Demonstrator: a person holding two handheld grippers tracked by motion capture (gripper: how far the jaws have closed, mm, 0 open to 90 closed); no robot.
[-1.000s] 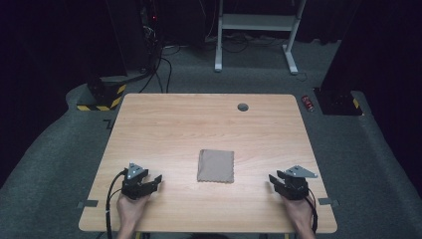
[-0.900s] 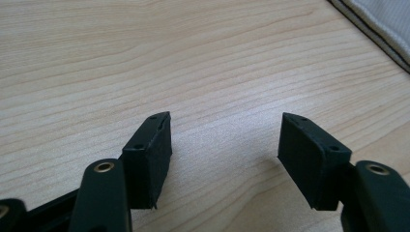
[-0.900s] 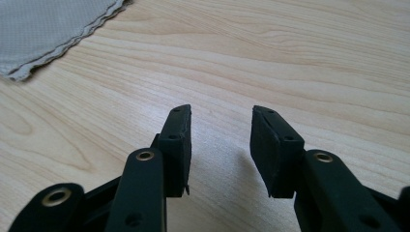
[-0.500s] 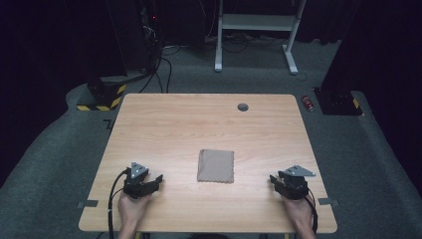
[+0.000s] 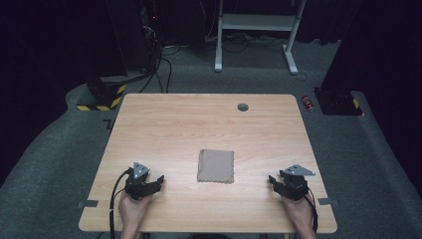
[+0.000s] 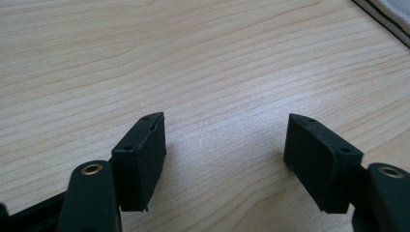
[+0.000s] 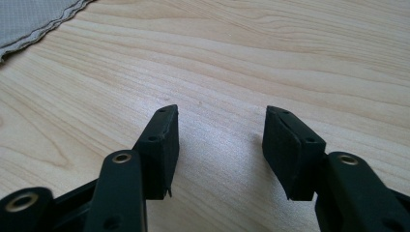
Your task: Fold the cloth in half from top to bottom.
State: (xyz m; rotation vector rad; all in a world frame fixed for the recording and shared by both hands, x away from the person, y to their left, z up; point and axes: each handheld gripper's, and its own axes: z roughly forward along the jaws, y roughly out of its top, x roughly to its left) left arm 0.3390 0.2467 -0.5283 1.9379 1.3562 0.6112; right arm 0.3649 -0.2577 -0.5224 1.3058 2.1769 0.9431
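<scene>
The folded grey cloth [image 5: 216, 166] lay flat on the wooden table [image 5: 199, 124], a little nearer the near edge than the middle, square to the grain and well apart from both tools. Down at the near left corner sat the left gripper [image 5: 158, 181], held in the person's left hand [image 5: 132, 209] and pointing right toward the cloth, low over the tabletop. In the left gripper view its jaws stood wide apart, with bare wood between them and nothing gripped; they had just been opening further. A corner of the cloth [image 6: 394, 14] peeked in at the top right of that view, far from the pads [image 6: 145, 162].

Over on the near right, the right gripper [image 5: 274, 181] mirrored it, held in the right hand [image 5: 299, 211] and aimed left at the cloth. Its jaws too had just been spreading, and the right gripper view showed them parted with plain table between them, the cloth [image 7: 34, 19] showing at the top left, its wavy edge just visible. Neither tool touched the cloth. At the far side of the table a small dark round grommet [image 5: 243, 107] sat in the wood.
</scene>
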